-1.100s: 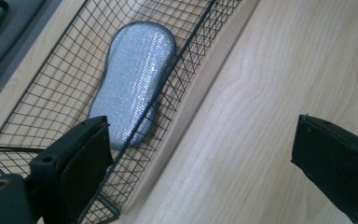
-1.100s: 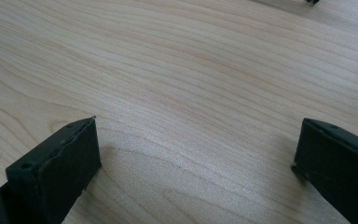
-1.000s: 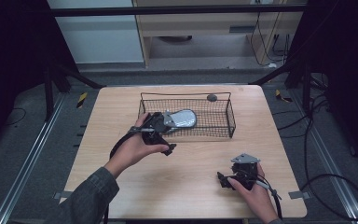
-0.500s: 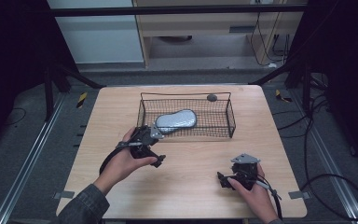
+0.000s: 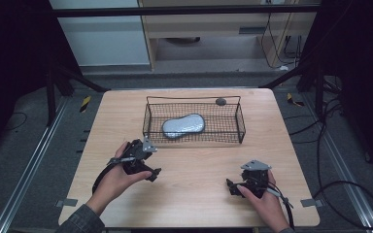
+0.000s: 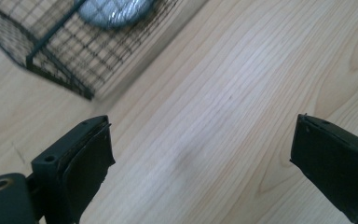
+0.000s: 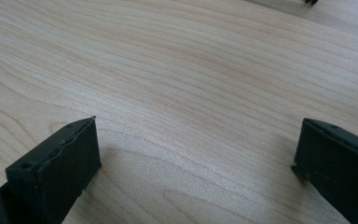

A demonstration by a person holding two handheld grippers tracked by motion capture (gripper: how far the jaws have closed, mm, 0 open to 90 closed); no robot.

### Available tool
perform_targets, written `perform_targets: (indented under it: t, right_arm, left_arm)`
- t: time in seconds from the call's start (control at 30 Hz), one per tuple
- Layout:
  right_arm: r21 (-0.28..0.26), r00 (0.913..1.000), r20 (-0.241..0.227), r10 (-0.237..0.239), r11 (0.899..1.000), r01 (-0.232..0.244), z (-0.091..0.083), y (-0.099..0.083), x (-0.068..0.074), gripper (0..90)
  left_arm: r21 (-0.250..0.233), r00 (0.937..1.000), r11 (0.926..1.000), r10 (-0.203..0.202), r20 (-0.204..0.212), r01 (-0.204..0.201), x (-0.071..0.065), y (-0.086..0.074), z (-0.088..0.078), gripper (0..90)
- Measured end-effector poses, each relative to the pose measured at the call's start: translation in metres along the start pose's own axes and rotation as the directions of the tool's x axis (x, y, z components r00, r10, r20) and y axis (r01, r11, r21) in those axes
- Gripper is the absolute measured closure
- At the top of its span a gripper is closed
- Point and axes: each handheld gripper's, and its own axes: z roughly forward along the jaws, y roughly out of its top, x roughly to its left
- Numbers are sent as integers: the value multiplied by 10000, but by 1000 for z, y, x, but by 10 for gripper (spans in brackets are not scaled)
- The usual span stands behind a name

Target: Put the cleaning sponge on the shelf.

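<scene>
A black wire basket [image 5: 243, 124] stands at the back middle of the wooden table. Inside it lies a grey peanut-shaped object [image 5: 183, 125], also seen through the mesh [image 6: 112, 10] in the left gripper view. My left gripper [image 5: 148, 170] hovers in front of the basket's left corner, open, with bare wood between its jaws [image 6: 200, 168]. My right gripper [image 5: 233, 186] rests low near the table's front right, open and empty, its jaws over bare wood [image 7: 196, 168].
A small dark round object [image 5: 220, 101] sits on the table just behind the basket's back rim. The table [image 5: 194, 194] ends close in front of both hands. Metal rails and cables run along the floor on either side.
My left gripper has drawn back from the basket toward the front of the table, leaving the grey object lying in the basket. The right gripper has stayed put.
</scene>
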Motion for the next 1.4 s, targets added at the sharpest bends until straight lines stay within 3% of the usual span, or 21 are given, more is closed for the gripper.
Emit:
perform_targets:
  t: [0.27,0.4,0.57,0.77,0.93,1.1,1.4]
  right_arm:
    - [-5,10000,5,16,10000,-16,0,0,0,4]
    - [4,10000,-3,-10,10000,10,0,0,0,4]
    - [-2,10000,-16,-4,10000,4,0,0,0,4]
    - [-8,10000,-41,-58,10000,58,0,0,-1,4]
    - [-17,9999,-63,-85,10000,85,0,0,-1,4]
    - [-17,9999,-63,-85,10000,85,0,0,-1,4]
    - [-20,9999,-63,-84,10000,83,0,0,-1,4]
  left_arm:
    - [261,9976,9973,-682,-132,685,14,-33,9,52]
    - [381,9957,9952,-894,-227,902,21,-41,12,52]
    - [379,9882,9884,-1455,-479,1474,38,-57,19,53]
    - [354,9839,9847,-1684,-605,1708,48,-67,22,53]
    - [193,9712,9734,-2262,-755,2282,62,-77,30,52]
    - [110,9648,9676,-2505,-797,2521,70,-82,36,51]
    - [-510,9463,9466,-3205,-428,3183,78,-92,46,26]
